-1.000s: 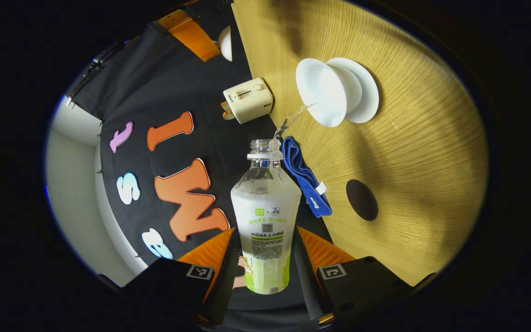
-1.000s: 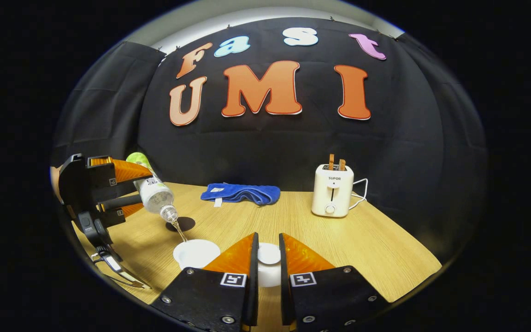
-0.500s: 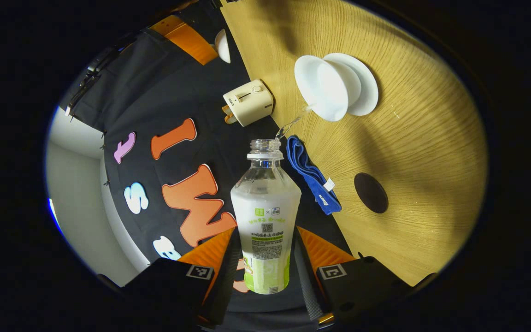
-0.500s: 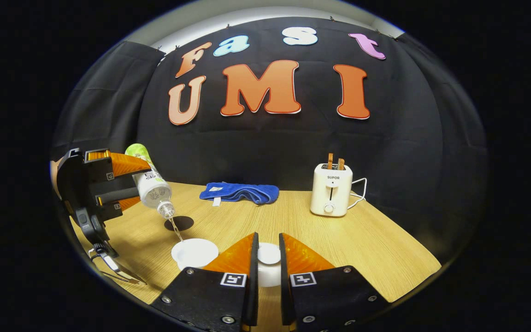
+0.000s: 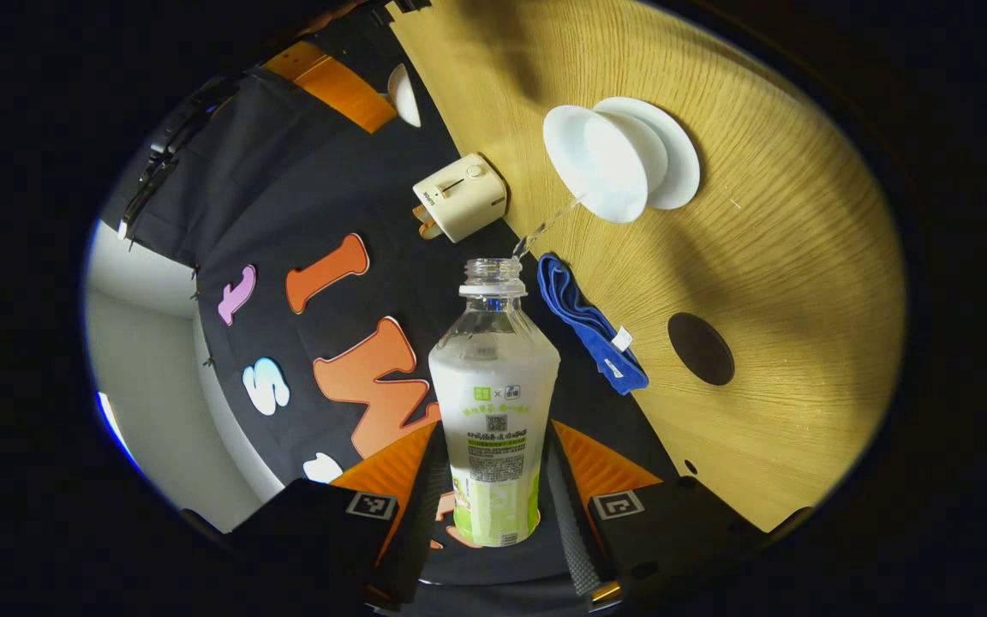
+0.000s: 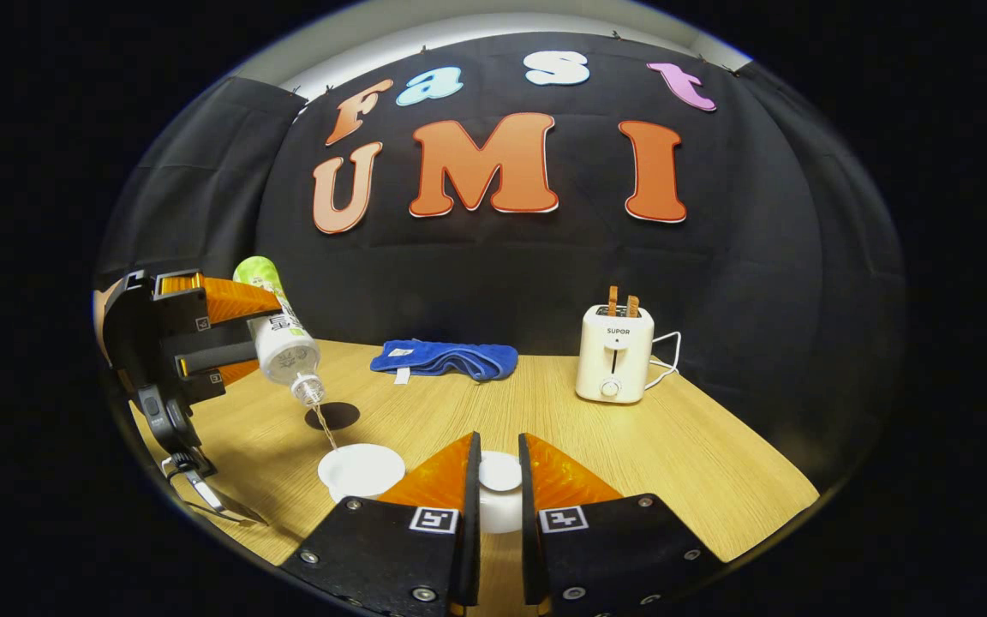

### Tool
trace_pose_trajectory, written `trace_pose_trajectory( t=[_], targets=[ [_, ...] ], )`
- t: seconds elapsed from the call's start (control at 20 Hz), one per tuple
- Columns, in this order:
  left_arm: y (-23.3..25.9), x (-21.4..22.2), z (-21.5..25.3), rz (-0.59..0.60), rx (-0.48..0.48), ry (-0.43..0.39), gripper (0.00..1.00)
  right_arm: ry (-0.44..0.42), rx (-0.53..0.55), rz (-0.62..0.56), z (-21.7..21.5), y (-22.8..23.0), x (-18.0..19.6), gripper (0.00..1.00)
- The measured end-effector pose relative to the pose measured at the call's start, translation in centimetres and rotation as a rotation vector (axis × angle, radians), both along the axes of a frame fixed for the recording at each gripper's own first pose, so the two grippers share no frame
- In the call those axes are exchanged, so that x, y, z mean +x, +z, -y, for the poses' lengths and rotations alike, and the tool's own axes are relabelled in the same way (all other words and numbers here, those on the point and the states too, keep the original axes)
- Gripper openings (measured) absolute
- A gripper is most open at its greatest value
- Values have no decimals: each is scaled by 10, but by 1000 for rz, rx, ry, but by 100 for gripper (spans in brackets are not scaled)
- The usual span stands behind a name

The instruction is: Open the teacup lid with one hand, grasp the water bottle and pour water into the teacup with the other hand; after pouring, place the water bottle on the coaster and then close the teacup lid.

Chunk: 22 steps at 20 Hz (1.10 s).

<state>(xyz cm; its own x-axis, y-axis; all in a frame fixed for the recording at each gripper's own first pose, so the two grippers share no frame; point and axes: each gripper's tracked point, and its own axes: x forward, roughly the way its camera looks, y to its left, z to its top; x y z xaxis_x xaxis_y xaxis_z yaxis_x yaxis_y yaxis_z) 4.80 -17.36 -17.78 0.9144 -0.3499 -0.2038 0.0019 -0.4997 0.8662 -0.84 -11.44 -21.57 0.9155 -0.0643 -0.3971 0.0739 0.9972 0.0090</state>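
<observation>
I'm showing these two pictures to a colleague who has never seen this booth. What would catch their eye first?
Probably the clear plastic water bottle with the green label, tipped mouth-down in the left tongs, sending a thin stream into the open white teacup at the table's near left. Next, the right tongs holding the round white teacup lid just beside the cup. Behind them sit a folded blue cloth and a cream toaster.

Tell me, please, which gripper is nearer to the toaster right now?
Right. The right gripper, holding the teacup lid, sits mid-table, nearer the toaster; the left gripper pours the water bottle at the far side.
</observation>
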Motion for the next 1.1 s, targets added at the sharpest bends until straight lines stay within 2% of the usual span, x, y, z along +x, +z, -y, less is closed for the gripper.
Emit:
trace_pose_trajectory(
  t=[0.6,0.95,1.1],
  targets=[
    [14,0,13,58,69,-49,68,6,-2,8,0,2,0,20],
    [5,0,10,18,23,-27,67,10,11,12,-5,1,1,20],
    [2,0,16,-1,-26,-39,67,12,12,-6,-8,-6,2,20]
  ],
)
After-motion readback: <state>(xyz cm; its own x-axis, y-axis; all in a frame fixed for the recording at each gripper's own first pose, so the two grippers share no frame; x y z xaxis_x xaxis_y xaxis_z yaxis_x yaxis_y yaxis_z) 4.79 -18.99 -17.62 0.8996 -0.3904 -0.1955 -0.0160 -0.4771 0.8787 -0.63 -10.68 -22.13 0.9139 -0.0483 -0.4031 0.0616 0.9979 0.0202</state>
